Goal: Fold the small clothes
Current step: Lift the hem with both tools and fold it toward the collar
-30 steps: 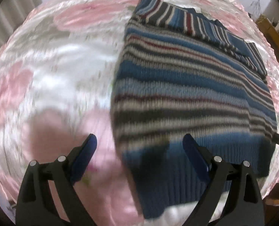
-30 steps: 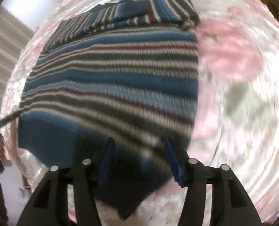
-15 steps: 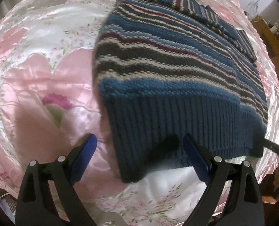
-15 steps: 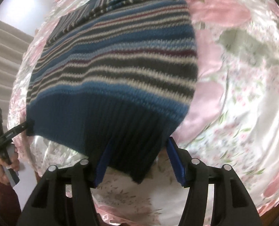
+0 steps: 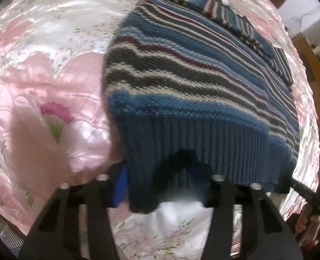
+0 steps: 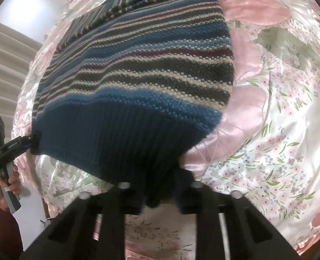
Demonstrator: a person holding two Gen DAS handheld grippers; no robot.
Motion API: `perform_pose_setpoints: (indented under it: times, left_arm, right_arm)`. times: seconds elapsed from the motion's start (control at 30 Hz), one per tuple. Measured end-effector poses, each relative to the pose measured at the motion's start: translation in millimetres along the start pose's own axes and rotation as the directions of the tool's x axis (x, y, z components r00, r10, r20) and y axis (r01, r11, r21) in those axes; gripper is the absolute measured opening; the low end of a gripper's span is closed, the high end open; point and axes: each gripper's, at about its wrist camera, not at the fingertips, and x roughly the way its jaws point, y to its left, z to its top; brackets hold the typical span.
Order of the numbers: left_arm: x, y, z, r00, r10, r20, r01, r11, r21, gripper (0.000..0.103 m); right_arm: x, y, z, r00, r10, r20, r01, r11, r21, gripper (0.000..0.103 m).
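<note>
Left wrist: both grippers, left point(image 5: 160, 186) and right point(image 6: 157, 197), clamp the sweater point(image 5: 203, 82) hem on the quilt point(image 5: 51, 86); lift evenly, keep hem taut, fold toward collar.

You're working over a glossy pink floral bedspread point(image 5: 51, 91). Pale pleated curtains point(image 6: 6, 49) hang beside a bright white wall point(image 6: 28, 4), and what may be wooden furniture point(image 5: 311, 58) stands behind.
</note>
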Motion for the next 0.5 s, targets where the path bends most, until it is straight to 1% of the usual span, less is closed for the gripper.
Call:
perform_pose_setpoints:
  times: [0.03,0.1,0.13,0.2,0.33,0.43,0.5]
  left_arm:
    - [-1,5,0,1.0,-0.002,-0.001,0.002,1.0,-0.013,0.028]
    - [-4,11,-1,1.0,-0.029,0.002,0.029,0.998,-0.053,0.011]
    - [-6,13,-1,0.999,-0.05,0.005,0.051,0.996,-0.073,0.011]
    - [-11,13,-3,0.998,-0.06,0.018,0.062,0.995,-0.084,0.01]
    - [-21,11,-7,0.997,-0.066,0.045,0.07,0.995,-0.075,0.009]
    - [-35,8,-9,0.992,-0.097,0.08,0.103,0.992,-0.076,0.009]
    - [-43,8,-10,0.989,-0.109,0.096,0.116,0.991,-0.071,0.009]
  right_arm:
    - [-1,-1,0,1.0,0.007,0.002,-0.007,1.0,0.0,0.012]
    - [-6,-3,1,0.999,0.034,0.007,-0.034,0.999,-0.001,0.01]
    - [-8,-3,1,0.999,0.043,0.011,-0.043,0.999,-0.003,0.01]
    - [-15,-3,2,0.998,0.064,0.024,-0.064,0.998,-0.012,0.01]
    - [-33,0,3,0.992,0.11,0.061,-0.109,0.994,-0.017,0.01]
    - [-46,1,3,0.984,0.156,0.088,-0.156,0.988,-0.017,0.009]
    - [-55,2,3,0.981,0.165,0.104,-0.163,0.986,-0.028,0.009]
